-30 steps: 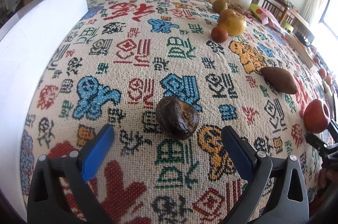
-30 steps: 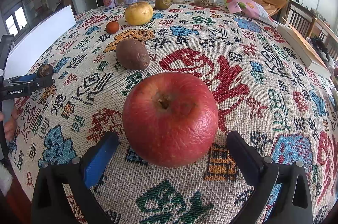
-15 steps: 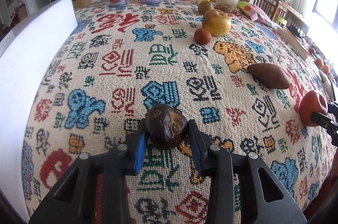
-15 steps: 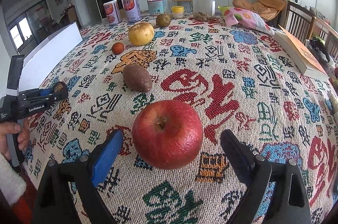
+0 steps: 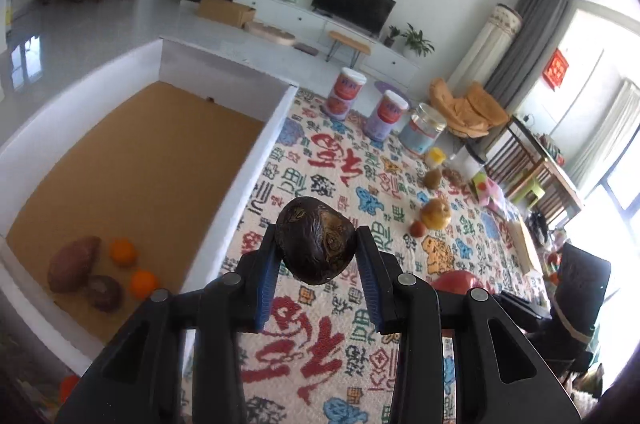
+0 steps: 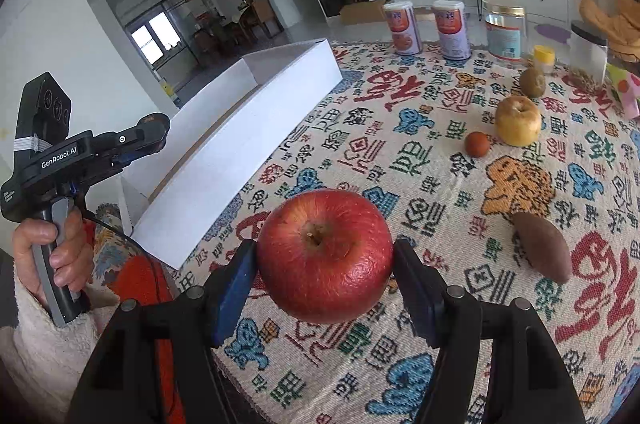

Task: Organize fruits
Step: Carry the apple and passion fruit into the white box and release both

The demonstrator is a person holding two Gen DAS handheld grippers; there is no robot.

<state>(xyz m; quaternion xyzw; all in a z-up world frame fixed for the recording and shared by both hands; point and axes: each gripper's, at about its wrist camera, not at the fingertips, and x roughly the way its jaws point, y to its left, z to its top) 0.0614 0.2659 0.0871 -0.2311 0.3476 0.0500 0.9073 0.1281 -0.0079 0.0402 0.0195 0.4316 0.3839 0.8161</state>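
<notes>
Blue-padded fingers (image 5: 266,264) of the left gripper (image 5: 316,260) pinch a dark, wrinkled, egg-shaped fruit (image 5: 315,241) in the air beside the white cardboard box (image 5: 256,164). Right gripper (image 6: 325,278), its jaws just closing, clamps a glossy, slightly puckered red apple (image 6: 325,256) above the woven patterned tablecloth (image 6: 440,152). Round, smooth skins could slip from the narrow pads and roll off the table.
</notes>
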